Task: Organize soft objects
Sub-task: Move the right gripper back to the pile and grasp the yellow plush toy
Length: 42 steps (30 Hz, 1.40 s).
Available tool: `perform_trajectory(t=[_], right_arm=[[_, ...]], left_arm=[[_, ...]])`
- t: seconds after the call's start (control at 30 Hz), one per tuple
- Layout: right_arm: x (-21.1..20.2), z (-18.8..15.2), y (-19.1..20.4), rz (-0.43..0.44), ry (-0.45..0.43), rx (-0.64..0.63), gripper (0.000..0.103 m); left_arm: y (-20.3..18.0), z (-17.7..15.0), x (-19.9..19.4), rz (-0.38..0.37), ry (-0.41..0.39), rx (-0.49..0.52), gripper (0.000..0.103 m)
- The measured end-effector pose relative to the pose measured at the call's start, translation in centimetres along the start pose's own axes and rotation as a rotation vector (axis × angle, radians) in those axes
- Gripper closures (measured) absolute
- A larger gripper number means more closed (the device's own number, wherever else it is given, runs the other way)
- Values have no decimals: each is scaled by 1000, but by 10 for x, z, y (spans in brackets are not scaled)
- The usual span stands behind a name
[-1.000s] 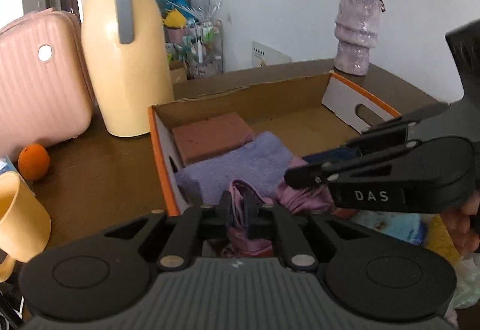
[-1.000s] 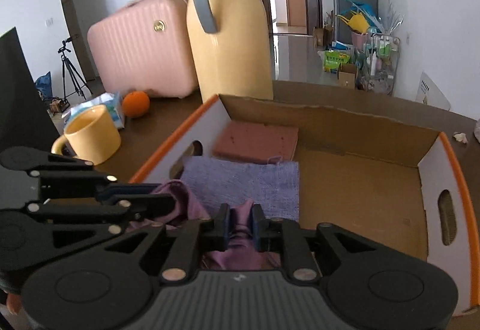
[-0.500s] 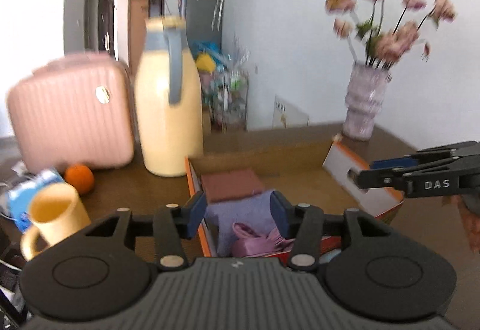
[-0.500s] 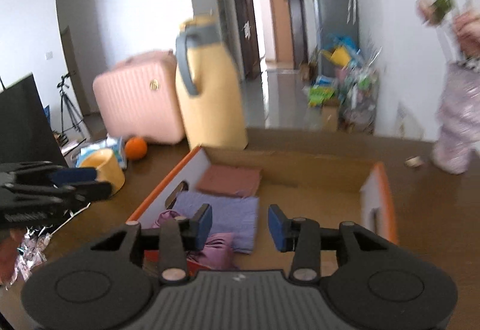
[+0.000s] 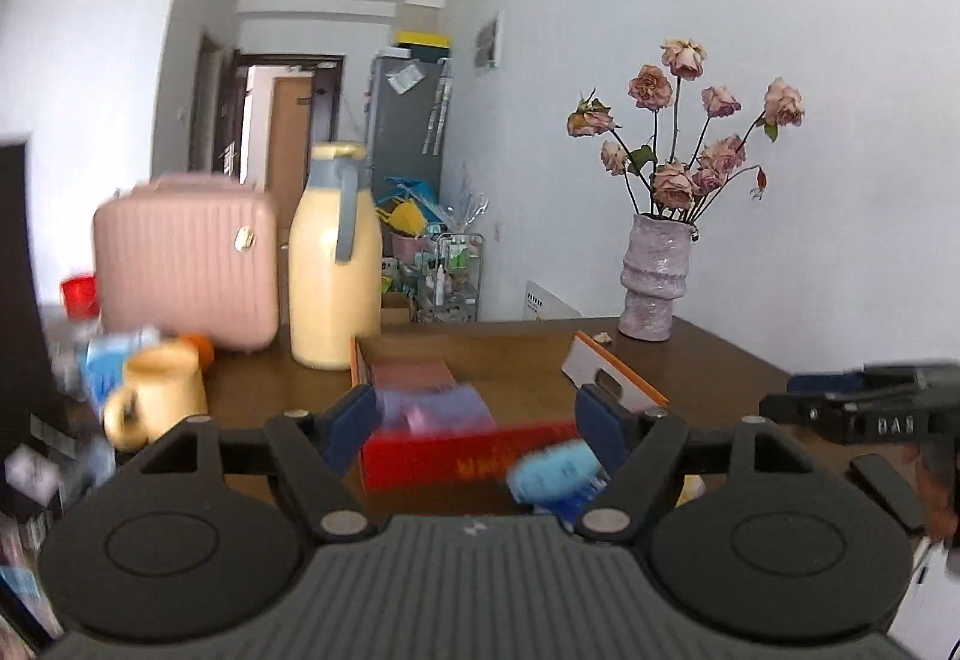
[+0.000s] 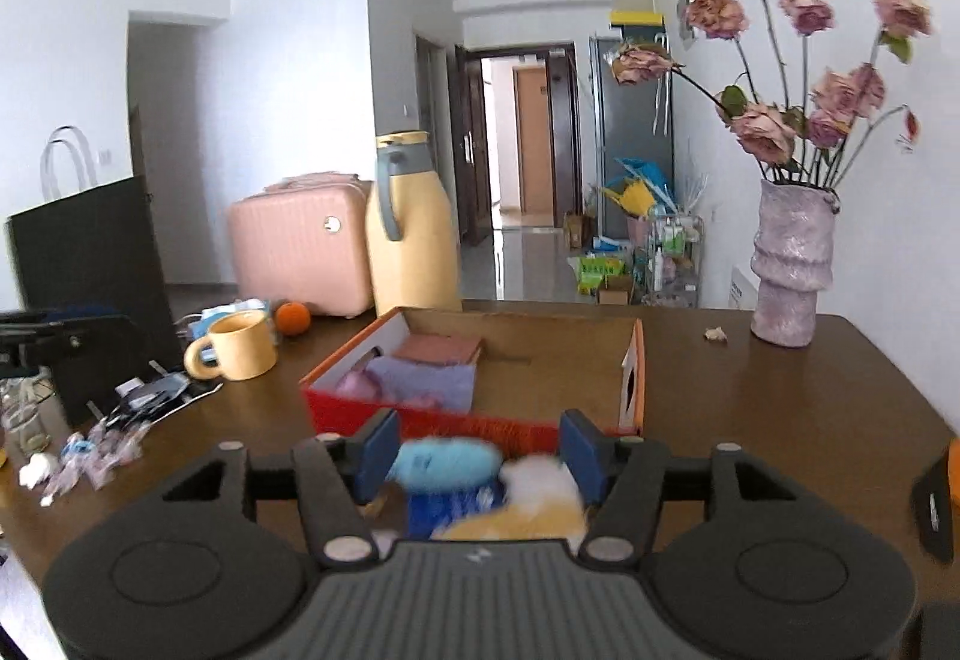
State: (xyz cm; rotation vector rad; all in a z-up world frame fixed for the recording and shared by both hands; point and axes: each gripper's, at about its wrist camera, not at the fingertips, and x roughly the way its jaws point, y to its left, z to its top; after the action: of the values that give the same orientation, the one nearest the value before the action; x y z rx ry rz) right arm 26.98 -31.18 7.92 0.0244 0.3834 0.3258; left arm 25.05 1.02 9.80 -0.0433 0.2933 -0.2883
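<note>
An orange-edged cardboard box sits mid-table and holds a purple towel, a brownish folded cloth and a pink cloth. In front of the box lie a blue soft thing and a yellow-white soft thing. My right gripper hangs above them; its jaws are opening and grip nothing. My left gripper hovers back from the box, its jaws also opening with nothing in them. The purple towel and the blue thing look blurred there. Each gripper shows at the other view's edge.
A yellow jug, pink suitcase, yellow mug and orange stand left of the box. A black bag and small clutter fill the left edge. A vase of flowers stands at the back right.
Both grippers were shut on the pink cloth over the box. They let it go, opened wide, and drew back and up away from the box.
</note>
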Motion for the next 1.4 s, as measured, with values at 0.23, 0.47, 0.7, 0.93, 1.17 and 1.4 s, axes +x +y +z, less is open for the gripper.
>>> perform_trajectory(t=[0.23,0.47,0.7,0.93,1.17,1.4], right_arm=[[-47,-85,19,-12,21,64,45],[-37,-103,14,-17,64,117,45],[1,-92,-11,-39,59,197,45],[90,-78,-13,-107,69,253,23],[118,-84,-35,-226,91,266,30],[95,-84,-83,-297,63,257,29]], left_arm=[[-18,-88,-38,-18,122,-104,29],[-34,-103,-24,-38,187,-81,29],[-57,-86,35,-145,207,-38,50],[-62,-63,99,-87,190,-25,50],[-74,-54,132,-100,208,8,49],[-107,-56,184,-214,304,-54,49]])
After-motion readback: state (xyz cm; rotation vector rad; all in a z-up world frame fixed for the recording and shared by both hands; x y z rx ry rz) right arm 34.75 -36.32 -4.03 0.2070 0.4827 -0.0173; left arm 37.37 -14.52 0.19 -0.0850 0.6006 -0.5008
